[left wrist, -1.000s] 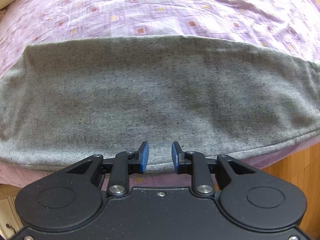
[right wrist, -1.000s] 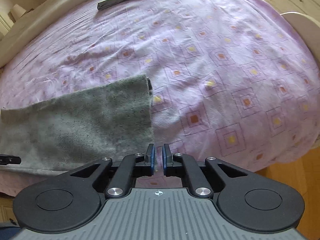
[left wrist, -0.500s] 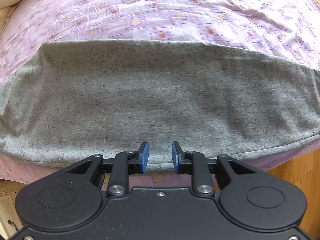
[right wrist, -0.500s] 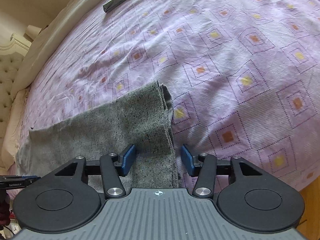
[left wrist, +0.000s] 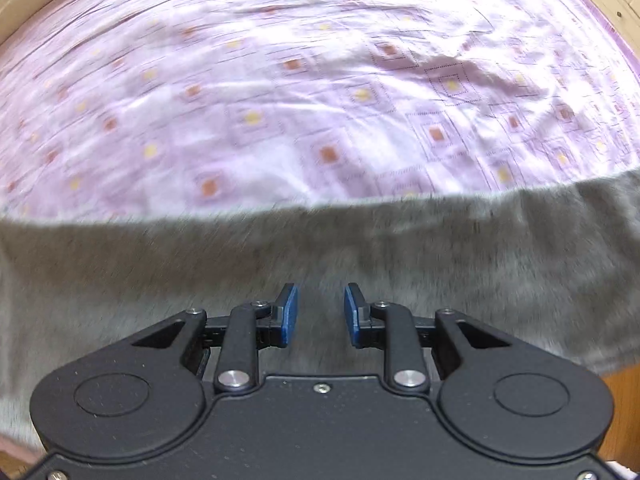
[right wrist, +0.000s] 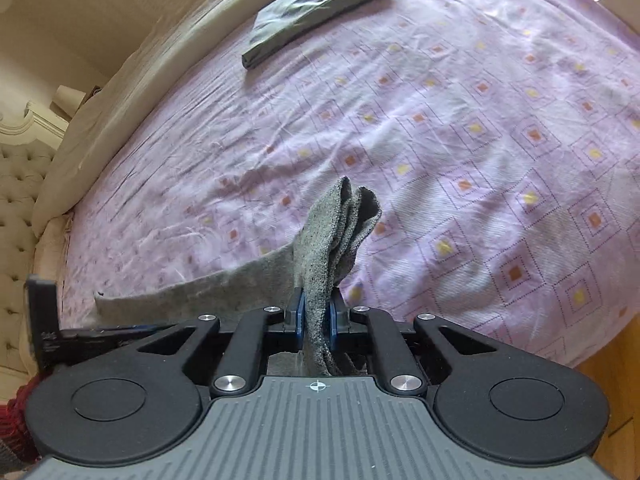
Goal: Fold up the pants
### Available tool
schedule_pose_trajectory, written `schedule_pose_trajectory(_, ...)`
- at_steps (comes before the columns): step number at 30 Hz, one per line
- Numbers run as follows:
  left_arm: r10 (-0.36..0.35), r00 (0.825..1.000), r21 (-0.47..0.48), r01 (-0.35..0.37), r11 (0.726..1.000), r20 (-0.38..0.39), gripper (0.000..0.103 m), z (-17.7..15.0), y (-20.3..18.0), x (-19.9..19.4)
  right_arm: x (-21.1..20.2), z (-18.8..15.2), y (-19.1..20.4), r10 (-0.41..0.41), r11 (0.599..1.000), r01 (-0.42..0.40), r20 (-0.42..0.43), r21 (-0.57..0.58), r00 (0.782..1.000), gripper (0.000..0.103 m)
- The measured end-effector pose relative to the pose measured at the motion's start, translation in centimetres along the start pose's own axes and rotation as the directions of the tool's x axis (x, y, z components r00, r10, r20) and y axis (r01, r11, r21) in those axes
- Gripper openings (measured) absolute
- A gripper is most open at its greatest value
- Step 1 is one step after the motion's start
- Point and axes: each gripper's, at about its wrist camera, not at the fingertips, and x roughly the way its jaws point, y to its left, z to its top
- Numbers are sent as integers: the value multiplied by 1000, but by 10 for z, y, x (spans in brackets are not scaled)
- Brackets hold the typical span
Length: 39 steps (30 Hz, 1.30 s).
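A lilac bedsheet (right wrist: 460, 128) printed with small orange and yellow squares covered the bed, a cream tufted headboard (right wrist: 16, 208) at its left. The grey knit pants (left wrist: 400, 248) lay along the near edge. The right tongs (right wrist: 317, 322) had just closed, clamping a bunched end of them; the left tongs (left wrist: 318, 316) stood apart above the fabric. A folded dark garment (right wrist: 316, 4) lay far off.

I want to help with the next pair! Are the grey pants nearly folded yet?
Partly. The pants already lie flat in one long strip on the bed. Now the right gripper, whose jaws have just been closing, pinches one end of them, lifted off the bed. The left gripper is open above them, holding nothing. Folding the strip over remains.
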Motion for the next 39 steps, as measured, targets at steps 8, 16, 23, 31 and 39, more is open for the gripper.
schedule_pose_trajectory(8, -99, 995, 46, 99, 994, 17, 40, 5, 28, -15, -19, -3, 72, -29, 999, 31, 51, -36, 998, 11)
schedule_pose_trajectory(16, -100, 995, 21, 99, 995, 10, 40, -39, 146, -39, 0, -32, 207, 41, 984, -34, 32, -174, 999, 11)
schedule_pose_trajectory(23, -34, 999, -81, 32, 996, -25, 39, -75, 248, -37, 100, -79, 301, 40, 959, -67, -106, -274, 994, 11)
schedule_pose_trajectory(31, -32, 999, -86, 31, 996, -5, 39, -87, 293, -47, 203, -136, 342, -48, 947, -28, -228, -321, 973, 15)
schedule_pose_trajectory(39, -143, 988, -43, 145, 988, 63, 48, -74, 268, -61, 134, -138, 296, -18, 992, 12, -47, -128, 999, 19)
